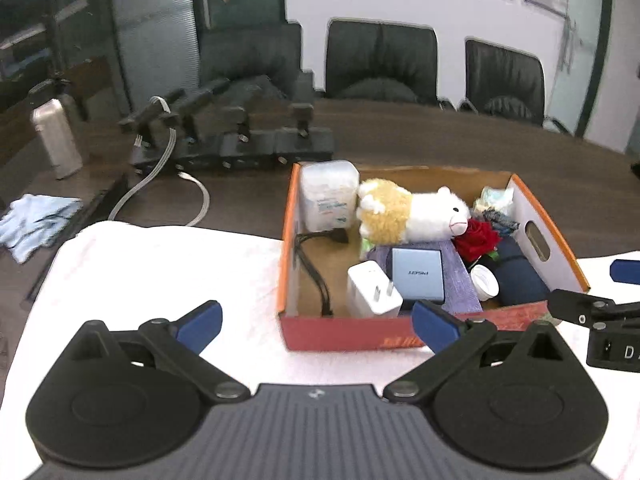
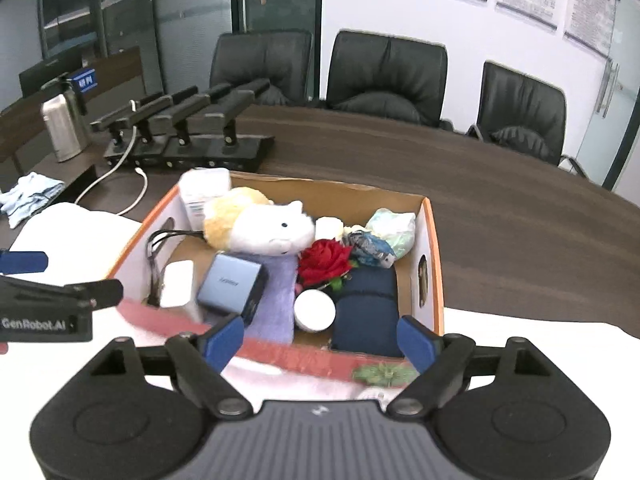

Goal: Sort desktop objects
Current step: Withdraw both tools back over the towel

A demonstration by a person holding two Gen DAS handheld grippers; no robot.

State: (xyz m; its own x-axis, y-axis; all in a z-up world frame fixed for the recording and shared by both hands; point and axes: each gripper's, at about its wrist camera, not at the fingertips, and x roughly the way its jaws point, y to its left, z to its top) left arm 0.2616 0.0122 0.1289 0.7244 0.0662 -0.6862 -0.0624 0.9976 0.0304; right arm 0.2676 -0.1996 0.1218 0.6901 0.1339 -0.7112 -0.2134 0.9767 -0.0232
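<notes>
— Left gripper (image 1: 316, 326)?
— Spread wide, blue pads (image 1: 200, 326) far apart, nothing between them. Held above the white cloth (image 1: 160, 272), in front of the box and a bit to its left.

— Right gripper (image 2: 320, 344)?
— Also spread, nothing pinched. Hanging over the near red wall of the cardboard box (image 2: 280, 354); behind the gap, a navy pouch (image 2: 368, 312) and a round white lid (image 2: 315, 310).

— Where is the box?
— On the white cloth, at the edge toward the dark wooden table (image 2: 500, 220). Orange rim, handle holes in the side walls.

— Inside?
— Plush alpaca (image 1: 416, 216) lying across the middle, head toward the red rose (image 1: 478, 240). White plastic container (image 1: 328, 196) upright in the far left corner, touching the plush. Grey-blue charger block (image 1: 418, 274) on a purple cloth (image 1: 462, 284), white plug adapter (image 1: 372, 290) just beside it. Black cable (image 1: 316, 268) along the left wall. Crumpled wrappers (image 2: 390, 230) in the far right corner.

— Outside the box?
— A green patterned thing (image 2: 382, 372) on the cloth just before the red wall, too blurred to name. Farther on the table, a row of black stands (image 2: 180, 128), a white cable (image 2: 124, 176), a metal bottle (image 2: 62, 128), a light blue cloth (image 1: 36, 220). Black chairs (image 2: 386, 76) behind.
</notes>
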